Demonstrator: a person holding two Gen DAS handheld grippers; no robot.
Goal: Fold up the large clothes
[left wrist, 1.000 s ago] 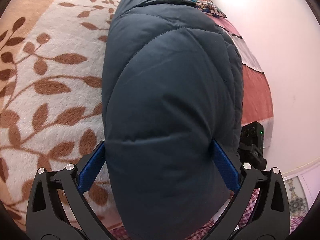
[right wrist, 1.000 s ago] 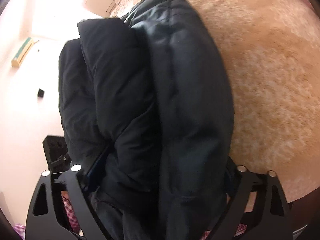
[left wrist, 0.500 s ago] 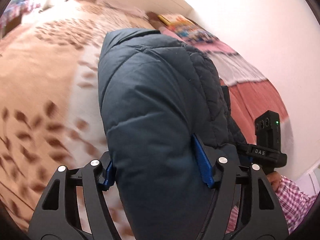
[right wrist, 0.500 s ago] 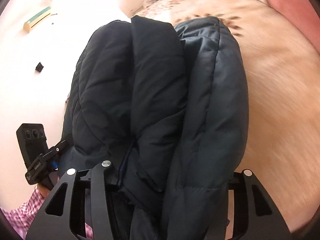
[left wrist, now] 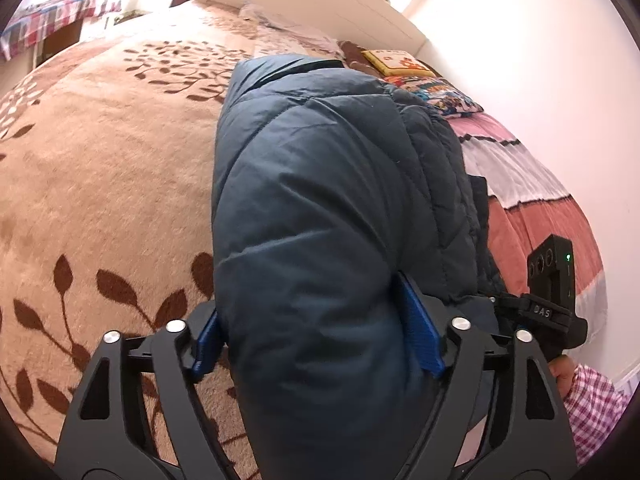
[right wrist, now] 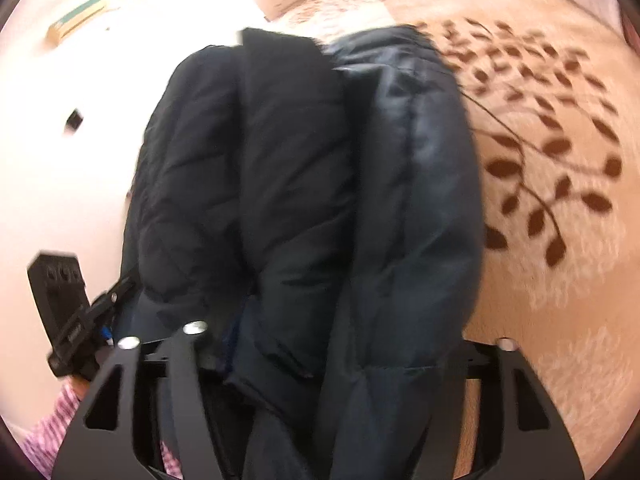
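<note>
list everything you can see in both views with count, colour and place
jacket: 1, dark blue, folded thick, held in both claws over the bed
blanket: 1, tan with brown leaves, covering the bed
striped bedding: 1, pink, white and rust, far side by the wall
cushions: about 2, yellow and multicoloured, near the headboard
headboard: 1, white, far end
left claw: 1, black with blue pads, shut on jacket
right claw: 1, black, shut on jacket
sleeve: pink check, at right claw's handle
</note>
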